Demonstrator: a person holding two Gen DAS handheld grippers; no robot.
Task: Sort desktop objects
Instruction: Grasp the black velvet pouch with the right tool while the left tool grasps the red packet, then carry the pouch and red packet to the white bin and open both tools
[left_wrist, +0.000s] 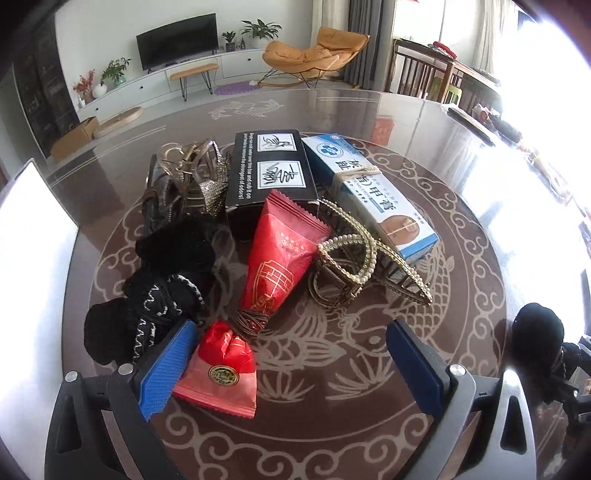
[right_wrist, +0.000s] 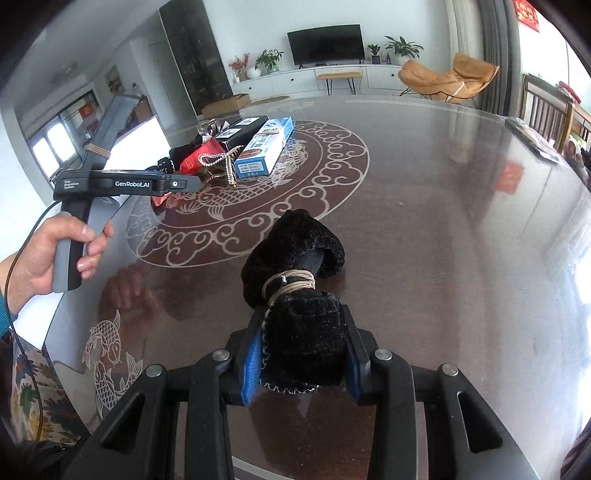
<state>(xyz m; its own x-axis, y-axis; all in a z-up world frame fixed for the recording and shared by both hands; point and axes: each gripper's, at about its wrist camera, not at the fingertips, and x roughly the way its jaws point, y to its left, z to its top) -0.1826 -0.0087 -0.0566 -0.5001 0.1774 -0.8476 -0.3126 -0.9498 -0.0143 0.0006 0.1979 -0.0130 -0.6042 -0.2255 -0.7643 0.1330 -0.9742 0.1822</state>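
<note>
A pile of objects lies on the patterned table (left_wrist: 332, 424): a black box (left_wrist: 269, 166), a blue-white box (left_wrist: 369, 184), a long red packet (left_wrist: 280, 254), a pearl hair clip (left_wrist: 354, 258), rhinestone clips (left_wrist: 192, 173) and a black fuzzy hair piece (left_wrist: 166, 280). My left gripper (left_wrist: 291, 369) stands open in front of the pile. A small red packet (left_wrist: 221, 373) lies between its jaws, against the left pad (left_wrist: 166, 365). My right gripper (right_wrist: 301, 358) is shut on a black fuzzy bow (right_wrist: 295, 266) tied with cord, low over the table and apart from the pile (right_wrist: 236, 147).
A white board (left_wrist: 33, 236) lies at the table's left edge. A person's hand (right_wrist: 55, 254) holds the left gripper's handle (right_wrist: 122, 183). Dark items (left_wrist: 480, 122) sit at the far right rim. Wooden chairs (right_wrist: 546, 110) stand beyond the table.
</note>
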